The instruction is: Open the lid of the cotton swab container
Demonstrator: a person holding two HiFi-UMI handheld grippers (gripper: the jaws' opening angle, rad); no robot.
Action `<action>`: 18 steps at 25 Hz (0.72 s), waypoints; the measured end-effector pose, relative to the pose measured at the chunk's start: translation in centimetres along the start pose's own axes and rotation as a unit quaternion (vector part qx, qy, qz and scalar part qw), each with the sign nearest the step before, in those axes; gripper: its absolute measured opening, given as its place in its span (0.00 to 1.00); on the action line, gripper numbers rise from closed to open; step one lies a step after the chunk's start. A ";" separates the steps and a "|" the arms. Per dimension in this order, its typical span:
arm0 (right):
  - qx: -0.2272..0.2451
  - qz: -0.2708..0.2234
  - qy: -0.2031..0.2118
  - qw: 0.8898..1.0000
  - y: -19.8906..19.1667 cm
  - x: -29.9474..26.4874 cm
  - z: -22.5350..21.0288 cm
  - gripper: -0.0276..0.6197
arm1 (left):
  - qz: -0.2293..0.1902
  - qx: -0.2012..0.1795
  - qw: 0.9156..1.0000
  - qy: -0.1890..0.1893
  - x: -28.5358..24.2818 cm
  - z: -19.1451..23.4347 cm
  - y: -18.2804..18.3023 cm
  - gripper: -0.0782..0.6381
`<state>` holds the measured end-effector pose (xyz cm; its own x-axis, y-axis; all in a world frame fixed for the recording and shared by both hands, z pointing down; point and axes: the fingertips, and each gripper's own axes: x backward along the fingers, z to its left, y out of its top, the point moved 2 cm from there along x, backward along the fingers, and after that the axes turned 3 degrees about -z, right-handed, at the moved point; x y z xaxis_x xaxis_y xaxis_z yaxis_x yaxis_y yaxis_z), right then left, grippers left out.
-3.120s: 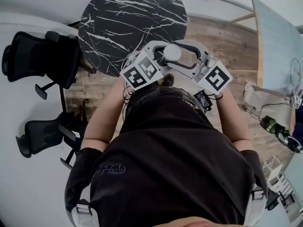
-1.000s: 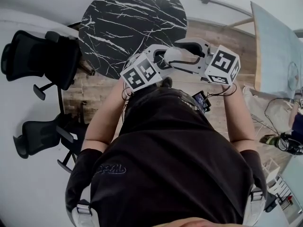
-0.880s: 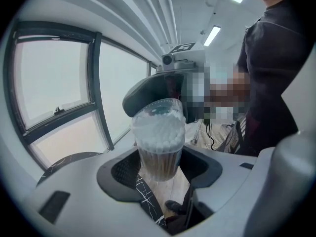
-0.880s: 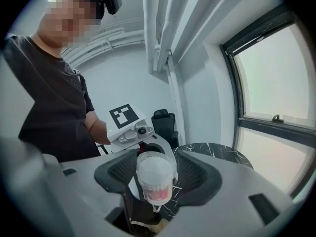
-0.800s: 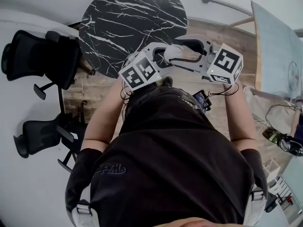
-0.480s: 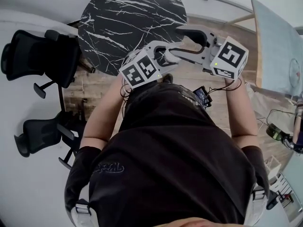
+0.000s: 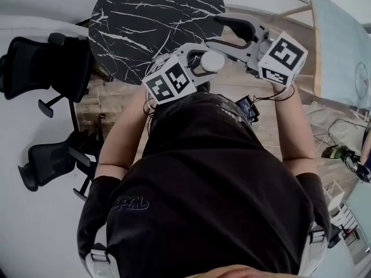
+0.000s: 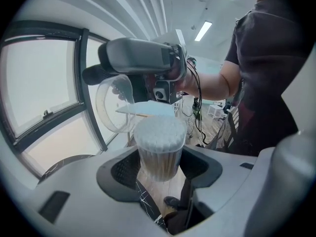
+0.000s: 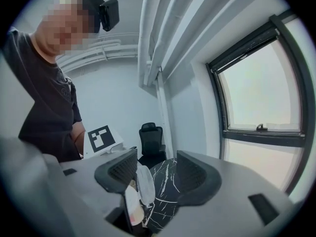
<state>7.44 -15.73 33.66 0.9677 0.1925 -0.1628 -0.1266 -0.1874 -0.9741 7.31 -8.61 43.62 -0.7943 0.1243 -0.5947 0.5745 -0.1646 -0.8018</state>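
The left gripper (image 8: 159,168) has its jaws clamped on the cotton swab container (image 8: 158,154), held in the air before the person with its swabs bare to the rim. Just beyond, the clear lid (image 8: 114,107) stands clear of the rim, against one pad of the right gripper (image 9: 153,174), whose jaws are apart. Unpinched, the lid may drop or flip back, and a tilt could spill swabs. Only the right gripper view shows the free pad. The head view shows no lid, with the marble counter (image 7: 151,16) farther off.

Office or meeting space: round black marble-look table with white veins (image 7: 151,22), black mesh swivel chairs on castors (image 7: 46,62), wood-plank floor (image 7: 110,106), plain white walls, tall dark-framed window (image 9: 261,107), long ceiling strip lights (image 8: 203,30).
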 end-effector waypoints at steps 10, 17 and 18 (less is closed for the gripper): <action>-0.010 0.007 -0.049 0.999 -1.8 0.4 -2.8 0.45 | -0.003 -0.022 0.999 -0.033 -0.7 -1.8 0.6 0.46; -0.019 0.014 -0.054 0.998 -3.1 0.1 -2.8 0.45 | -0.012 -0.029 0.999 -0.034 -0.3 -2.1 0.7 0.46; -0.019 0.014 -0.054 0.998 -3.1 0.2 -2.8 0.45 | -0.011 -0.029 0.999 -0.034 -0.3 -2.1 0.7 0.47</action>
<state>8.60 -17.86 37.07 0.9347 0.2881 -0.2082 -0.1432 -0.2310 -0.9624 8.37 -6.69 43.13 -0.8176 0.0598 -0.5726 0.5652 -0.1054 -0.8182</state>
